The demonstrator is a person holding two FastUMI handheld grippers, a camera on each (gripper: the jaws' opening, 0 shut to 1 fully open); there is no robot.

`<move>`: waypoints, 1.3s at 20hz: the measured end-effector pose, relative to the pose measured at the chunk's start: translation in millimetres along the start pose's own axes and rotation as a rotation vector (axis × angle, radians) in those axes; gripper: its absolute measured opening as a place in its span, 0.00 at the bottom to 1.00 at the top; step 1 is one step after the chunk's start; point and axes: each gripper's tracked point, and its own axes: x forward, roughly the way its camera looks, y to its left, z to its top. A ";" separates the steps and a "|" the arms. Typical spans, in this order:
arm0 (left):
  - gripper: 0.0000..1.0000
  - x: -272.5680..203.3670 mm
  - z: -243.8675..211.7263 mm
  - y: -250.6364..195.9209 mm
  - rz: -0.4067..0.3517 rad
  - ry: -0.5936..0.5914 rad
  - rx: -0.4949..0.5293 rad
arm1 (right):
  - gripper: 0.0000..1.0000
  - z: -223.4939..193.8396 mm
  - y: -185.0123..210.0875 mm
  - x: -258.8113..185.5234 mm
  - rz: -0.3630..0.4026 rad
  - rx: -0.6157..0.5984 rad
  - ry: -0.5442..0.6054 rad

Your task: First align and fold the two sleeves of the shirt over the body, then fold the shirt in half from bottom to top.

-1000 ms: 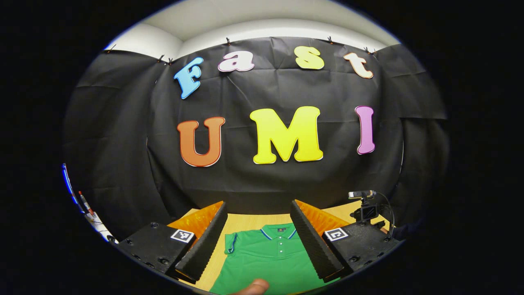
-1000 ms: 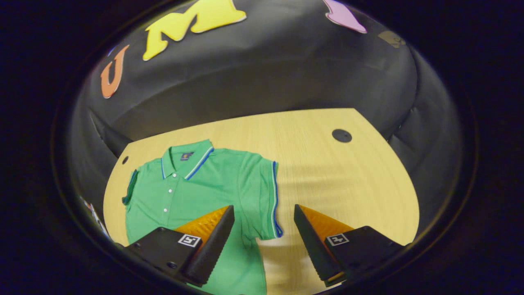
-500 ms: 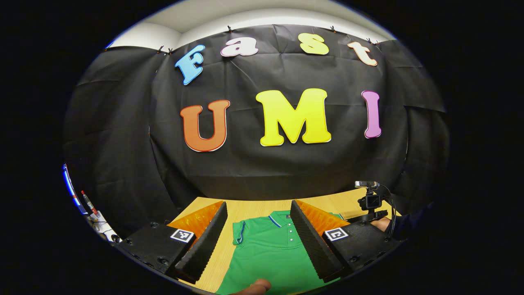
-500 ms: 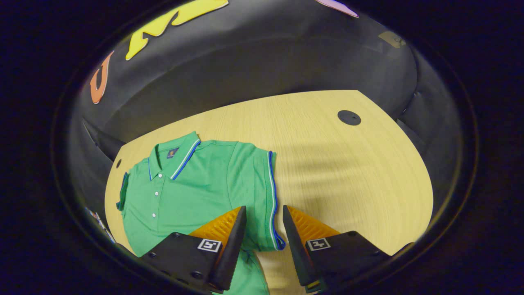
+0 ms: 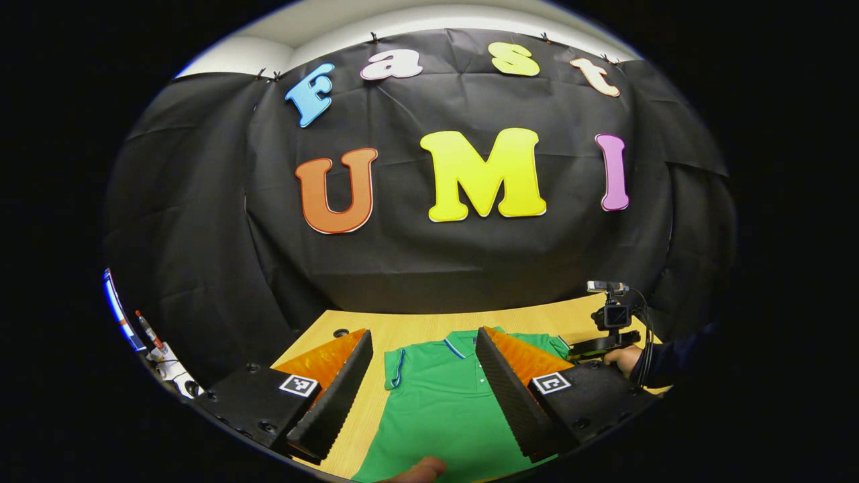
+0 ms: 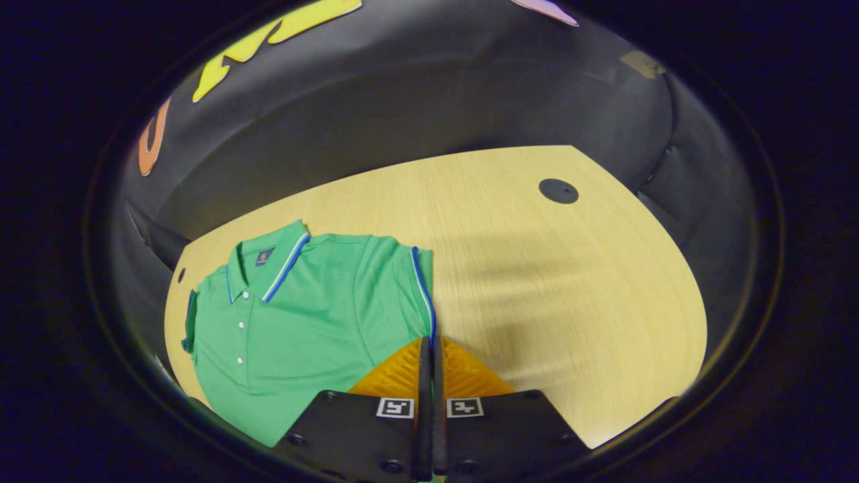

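Right gripper point(image 6: 430, 349) is pinching the blue-trimmed sleeve point(image 6: 417, 295) edge, fingers closed together — apparently on fabric. Left gripper point(image 5: 424, 365) is hovering with fingers spread wide over the green shirt point(image 5: 443, 402), which is lying flat on the wooden table point(image 6: 537, 268).

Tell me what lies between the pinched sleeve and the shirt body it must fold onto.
Nothing visible. The right gripper is shut on the sleeve's blue-trimmed edge, and the green polo shirt's body beside it lies flat and bare. The left gripper is open above the shirt, apart from that path.
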 end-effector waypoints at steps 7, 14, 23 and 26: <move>1.00 -1.3 -2.7 5.9 0.007 0.010 -0.025 | 0.02 24.4 31.2 -26.8 0.032 -0.088 -0.094; 1.00 -3.5 -9.5 25.6 0.035 0.017 -0.048 | 0.03 16.3 94.3 -41.5 0.122 -0.191 -0.118; 1.00 -5.4 -27.1 52.3 0.091 0.059 -0.078 | 0.02 -29.5 153.3 -35.3 0.183 -0.294 -0.073; 1.00 -5.0 -33.2 56.2 0.099 0.073 -0.094 | 0.03 -44.5 160.9 -29.9 0.187 -0.325 -0.049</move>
